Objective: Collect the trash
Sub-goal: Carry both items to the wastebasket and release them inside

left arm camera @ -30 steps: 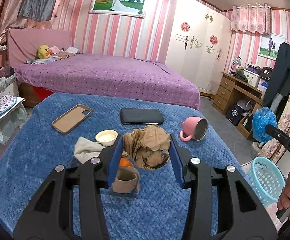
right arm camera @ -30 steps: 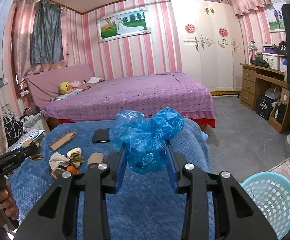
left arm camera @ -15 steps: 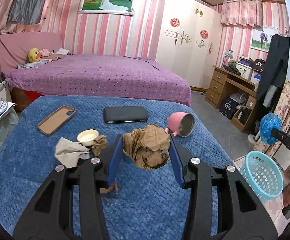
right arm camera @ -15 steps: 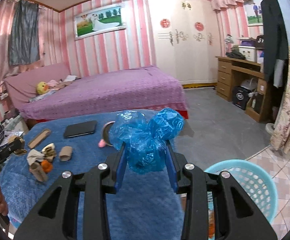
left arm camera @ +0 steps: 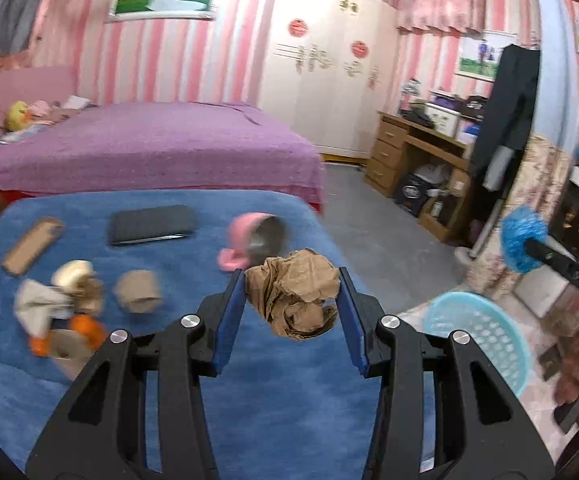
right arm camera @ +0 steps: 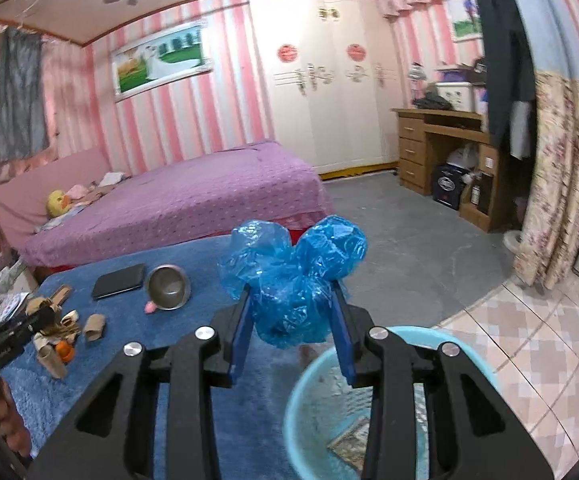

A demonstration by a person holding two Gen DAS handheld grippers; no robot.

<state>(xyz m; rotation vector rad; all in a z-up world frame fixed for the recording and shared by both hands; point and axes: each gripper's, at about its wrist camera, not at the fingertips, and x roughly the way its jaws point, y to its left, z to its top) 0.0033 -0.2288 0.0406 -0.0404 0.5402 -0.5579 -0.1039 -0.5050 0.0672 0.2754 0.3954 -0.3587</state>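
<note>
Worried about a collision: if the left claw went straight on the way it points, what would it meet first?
Probably the pink mug, lying on its side on the blue cover just beyond the brown paper wad held in the left claw. Depth is unclear; it might pass above.

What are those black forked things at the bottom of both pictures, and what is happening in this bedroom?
They are hand-held grippers, not a robot: a person carries one in each hand, and a camera on each looks forward along its two fingers. One picture comes from the left gripper, which clamps a crumpled brown paper wad. The other comes from the right gripper, which clamps a crumpled blue plastic bag just above a light blue plastic basket standing on the floor. On the blue quilted bedcover lie a tipped pink mug, a black phone, a brown phone case, a cardboard tube and more scraps. The trash is going into the basket.
</note>
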